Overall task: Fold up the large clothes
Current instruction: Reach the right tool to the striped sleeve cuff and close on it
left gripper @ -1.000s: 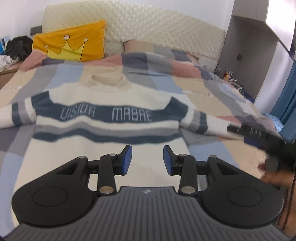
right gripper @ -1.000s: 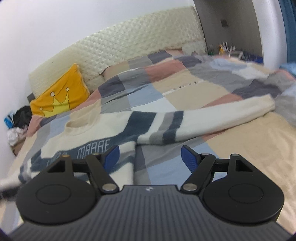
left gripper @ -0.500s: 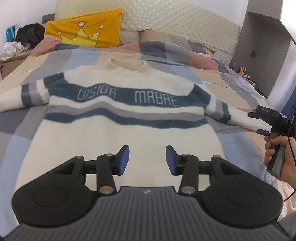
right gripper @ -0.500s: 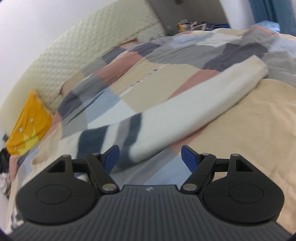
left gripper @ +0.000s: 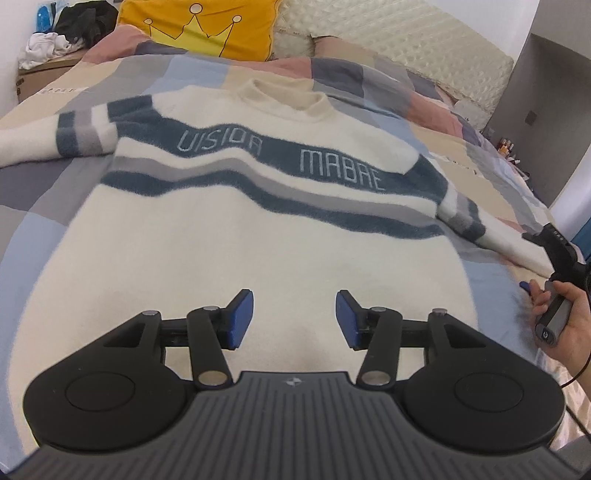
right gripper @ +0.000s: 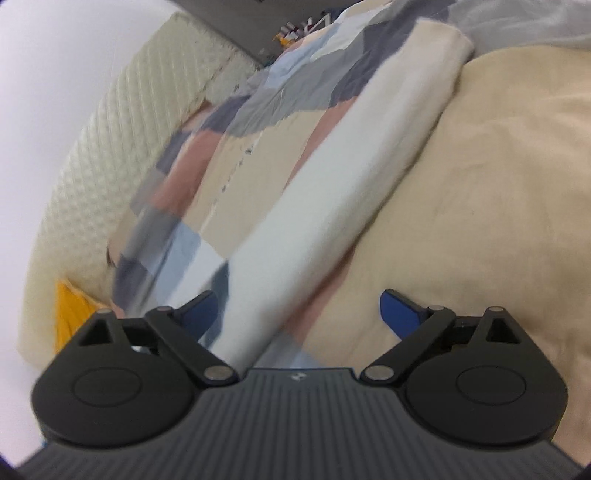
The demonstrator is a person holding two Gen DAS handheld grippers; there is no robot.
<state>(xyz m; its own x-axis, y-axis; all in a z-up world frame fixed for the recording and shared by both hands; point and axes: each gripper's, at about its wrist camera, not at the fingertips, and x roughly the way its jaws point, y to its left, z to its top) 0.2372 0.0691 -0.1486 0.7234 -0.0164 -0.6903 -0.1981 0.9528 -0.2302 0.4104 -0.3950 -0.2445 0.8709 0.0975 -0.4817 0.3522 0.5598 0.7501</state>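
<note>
My left gripper (left gripper: 294,319): black linkage arms, silver pivot screws, blue pads (left gripper: 240,318), ribbed grey housing, small centre logo. My right gripper (right gripper: 297,314): same build. Right hand (left gripper: 565,325): bare, thin black cable trailing.

My view: patchwork quilt (left gripper: 44,199) on the bed, yellow crown pillow (left gripper: 199,26), quilted cream headboard (left gripper: 424,51), dark and white clothes pile (left gripper: 62,33) probably on a box.
</note>
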